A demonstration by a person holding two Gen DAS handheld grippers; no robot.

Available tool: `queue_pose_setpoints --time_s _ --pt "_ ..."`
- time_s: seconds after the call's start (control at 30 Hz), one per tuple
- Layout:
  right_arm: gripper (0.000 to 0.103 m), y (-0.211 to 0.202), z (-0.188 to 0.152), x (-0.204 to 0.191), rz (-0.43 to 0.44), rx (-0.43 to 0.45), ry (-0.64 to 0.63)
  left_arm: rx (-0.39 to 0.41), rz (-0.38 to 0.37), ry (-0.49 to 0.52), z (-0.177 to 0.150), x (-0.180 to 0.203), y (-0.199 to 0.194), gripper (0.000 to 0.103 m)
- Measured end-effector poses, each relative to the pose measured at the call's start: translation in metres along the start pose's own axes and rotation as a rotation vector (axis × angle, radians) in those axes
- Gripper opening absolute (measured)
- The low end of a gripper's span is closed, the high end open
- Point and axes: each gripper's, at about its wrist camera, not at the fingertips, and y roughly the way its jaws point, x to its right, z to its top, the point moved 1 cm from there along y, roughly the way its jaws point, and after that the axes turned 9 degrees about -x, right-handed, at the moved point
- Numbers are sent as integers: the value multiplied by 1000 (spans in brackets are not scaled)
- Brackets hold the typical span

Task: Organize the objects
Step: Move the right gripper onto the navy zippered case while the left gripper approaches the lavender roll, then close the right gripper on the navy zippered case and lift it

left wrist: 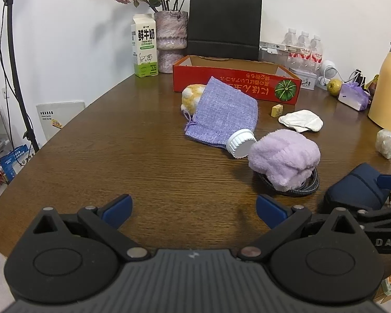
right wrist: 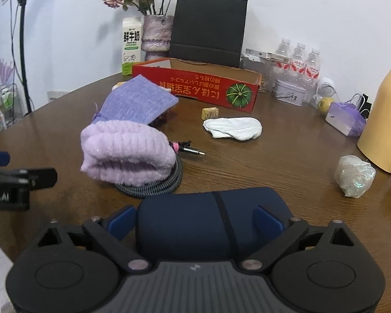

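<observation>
Left hand-held gripper [left wrist: 194, 210] spread over bare worktop [left wrist: 143, 161]; right hand-held gripper [right wrist: 195, 221] straddles navy pouch [right wrist: 195, 221], contact unclear.

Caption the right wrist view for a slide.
Right hand-held gripper straddles a navy case on the wooden table, near a folded lilac towel.

A domestic room is indicated by a wooden desk [left wrist: 117, 156] on which a milk carton [left wrist: 144, 47], a vase of roses [left wrist: 170, 40], water bottles [left wrist: 303, 49] and a thermos [left wrist: 389, 83] are set.
</observation>
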Motion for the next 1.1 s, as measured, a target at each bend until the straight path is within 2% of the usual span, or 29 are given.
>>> queue_pose_setpoints --time_s 0.23,0.33,0.43,0.53,0.73,0.83,0.93,1.1 --pt "92 -15 -16 23 19 -41 -28 6 0 1 -5 4 -8 103" --pt "90 -24 -21 34 22 -48 10 13 -8 0 -6 7 -12 103" --pt "91 -30 -20 37 28 -14 70 18 -19 11 -7 12 -15 103" --pt "92 -20 -11 34 33 -18 128 24 -23 22 -8 14 -19 103" --pt "98 12 10 24 -96 -54 157 27 -17 4 -8 8 -19 103" --pt "99 19 10 21 -118 -68 128 19 -20 -4 -8 6 -16 103" --pt "99 21 4 24 -102 -74 84 17 -22 -3 -8 5 -15 103" --pt "94 14 -4 39 -12 -86 14 16 -17 0 -9 7 -15 103"
